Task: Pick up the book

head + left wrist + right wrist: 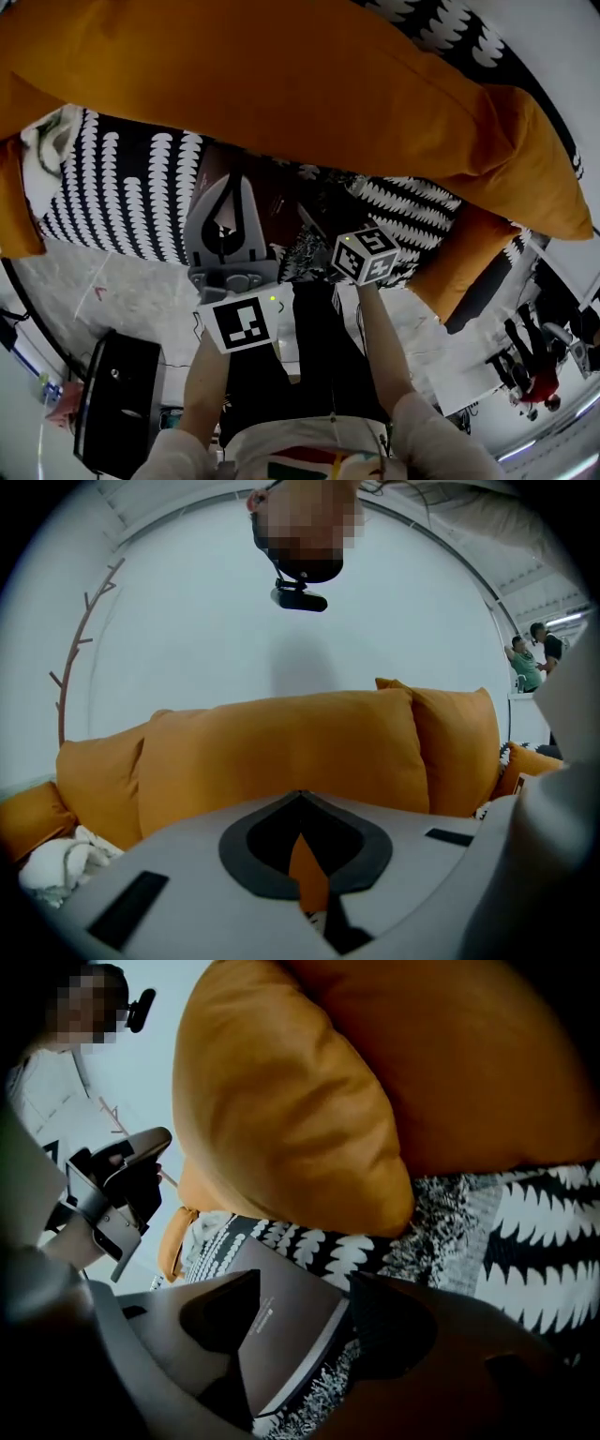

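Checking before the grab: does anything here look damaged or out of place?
Nothing stands out. The book lies closed on the patterned cover, no visible damage, between the open jaws of the right gripper.

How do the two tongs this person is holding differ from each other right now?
The left tongs have their tips together and hold nothing; the right tongs stand open, with the brown book's edge between them. The left tongs face the orange cushions; the right tongs aim lower, at the book on the black-and-white cover. Both carry a marker cube.
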Available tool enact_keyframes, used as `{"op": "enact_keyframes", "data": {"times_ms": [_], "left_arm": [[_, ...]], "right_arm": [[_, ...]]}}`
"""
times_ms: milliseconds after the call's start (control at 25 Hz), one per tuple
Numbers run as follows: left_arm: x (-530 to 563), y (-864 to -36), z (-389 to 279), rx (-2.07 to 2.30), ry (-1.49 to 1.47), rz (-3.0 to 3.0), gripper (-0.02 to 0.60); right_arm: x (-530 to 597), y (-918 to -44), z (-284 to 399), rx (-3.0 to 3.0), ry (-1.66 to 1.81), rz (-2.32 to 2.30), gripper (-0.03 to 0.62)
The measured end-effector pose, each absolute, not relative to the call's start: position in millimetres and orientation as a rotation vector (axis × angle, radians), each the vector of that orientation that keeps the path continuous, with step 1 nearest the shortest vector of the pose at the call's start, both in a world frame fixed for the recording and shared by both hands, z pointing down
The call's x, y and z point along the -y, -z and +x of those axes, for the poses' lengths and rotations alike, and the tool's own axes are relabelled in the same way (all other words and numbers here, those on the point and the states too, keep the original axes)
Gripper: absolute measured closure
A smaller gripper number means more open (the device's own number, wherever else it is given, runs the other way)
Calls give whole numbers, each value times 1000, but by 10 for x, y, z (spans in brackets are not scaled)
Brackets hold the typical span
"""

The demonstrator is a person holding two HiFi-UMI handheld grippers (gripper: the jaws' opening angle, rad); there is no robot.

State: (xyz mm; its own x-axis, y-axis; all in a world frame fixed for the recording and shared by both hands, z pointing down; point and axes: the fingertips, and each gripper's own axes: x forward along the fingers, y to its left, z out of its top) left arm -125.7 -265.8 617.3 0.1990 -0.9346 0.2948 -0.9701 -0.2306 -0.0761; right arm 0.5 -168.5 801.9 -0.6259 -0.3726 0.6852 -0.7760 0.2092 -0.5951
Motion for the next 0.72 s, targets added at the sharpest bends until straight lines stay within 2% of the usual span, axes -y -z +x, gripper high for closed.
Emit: {"op": "enact_keyframes", "data": {"times_ms": [440,720], "left_arm": [[2520,-6271,-1131,1793,-452,2366,588],[2396,-6288,-1226,1807,-472,2344,587]], "right_arm": [[1491,-8430,-12,1950,-1744,1067,303],[1543,-8421,-102,1932,-1844,864,304]]}}
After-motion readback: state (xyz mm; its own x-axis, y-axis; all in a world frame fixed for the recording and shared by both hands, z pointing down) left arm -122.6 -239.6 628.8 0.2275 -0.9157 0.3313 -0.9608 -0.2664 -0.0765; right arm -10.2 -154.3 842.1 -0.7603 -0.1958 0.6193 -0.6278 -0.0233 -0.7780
